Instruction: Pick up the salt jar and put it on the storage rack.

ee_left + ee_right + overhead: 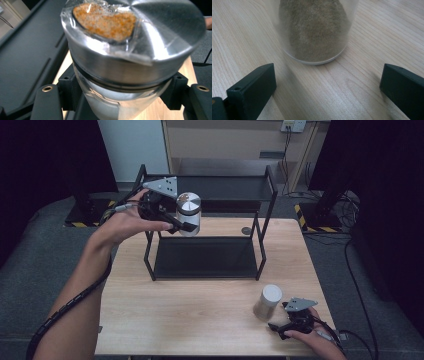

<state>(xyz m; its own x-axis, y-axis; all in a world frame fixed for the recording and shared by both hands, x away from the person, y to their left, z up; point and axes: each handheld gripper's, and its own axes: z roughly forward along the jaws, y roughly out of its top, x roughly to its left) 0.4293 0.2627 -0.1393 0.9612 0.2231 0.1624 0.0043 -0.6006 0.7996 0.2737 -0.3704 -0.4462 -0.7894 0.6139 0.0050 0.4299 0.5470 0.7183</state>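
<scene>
Spice jar (188, 213) with the steel lid was clamped in your left hand-held gripper (175, 222), held in the air at the black two-tier rack (207, 232), level with its top shelf, likely for shelving. Jaws gripped the glass body just below the lid. Your right hand-held gripper (280, 327) was wide open and empty, low on the worktop (190, 315), lined up on the second jar (266, 302), probably to grab it next.
</scene>
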